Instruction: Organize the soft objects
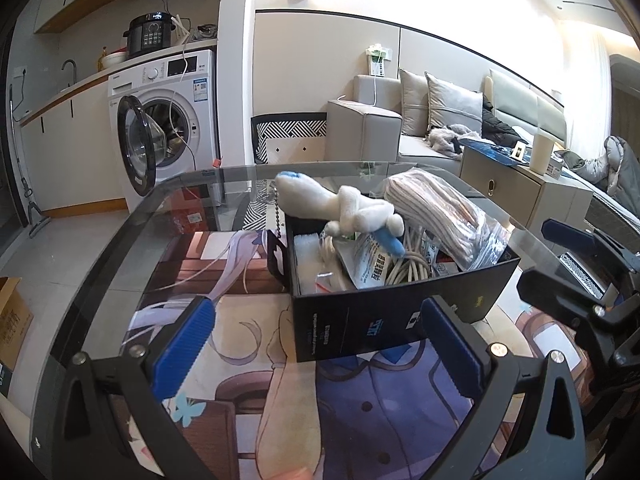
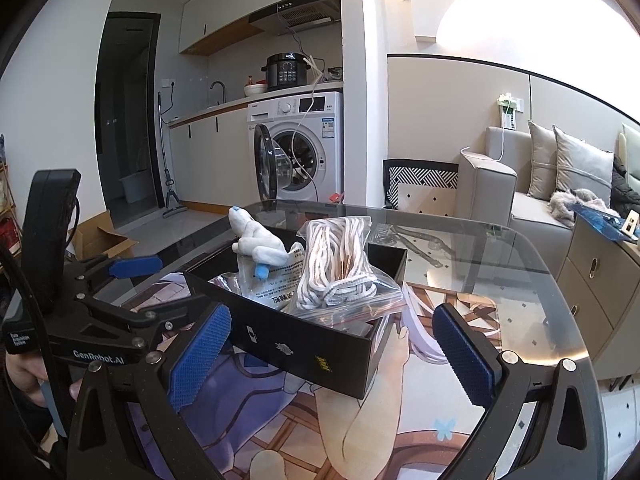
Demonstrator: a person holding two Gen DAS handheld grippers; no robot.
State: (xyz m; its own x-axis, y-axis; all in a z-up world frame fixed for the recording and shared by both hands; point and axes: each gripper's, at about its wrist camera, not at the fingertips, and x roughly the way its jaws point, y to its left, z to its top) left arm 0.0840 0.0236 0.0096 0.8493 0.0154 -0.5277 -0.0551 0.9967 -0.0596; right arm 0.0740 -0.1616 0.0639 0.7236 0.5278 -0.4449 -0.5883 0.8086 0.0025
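A black box (image 1: 384, 320) (image 2: 308, 344) stands on the glass table (image 1: 120, 240) (image 2: 540, 280), over a printed mat. On top of its contents lies a white plush toy with blue tips (image 1: 348, 208) (image 2: 258, 246). Beside it is a clear bag of striped cord (image 1: 436, 208) (image 2: 340, 272). White cable (image 1: 404, 270) and printed packets fill the rest. My left gripper (image 1: 320, 344) (image 2: 160, 288) is open, just short of the box's near wall. My right gripper (image 2: 334, 356) (image 1: 560, 260) is open too, facing the box's corner, holding nothing.
A washing machine (image 1: 168, 120) (image 2: 304, 144) with its door open stands behind the table. A sofa (image 1: 420, 120) (image 2: 520, 184) and a wooden cabinet (image 1: 520, 192) (image 2: 592, 280) lie to the right. A cardboard box (image 1: 12, 320) (image 2: 100, 240) sits on the floor at left.
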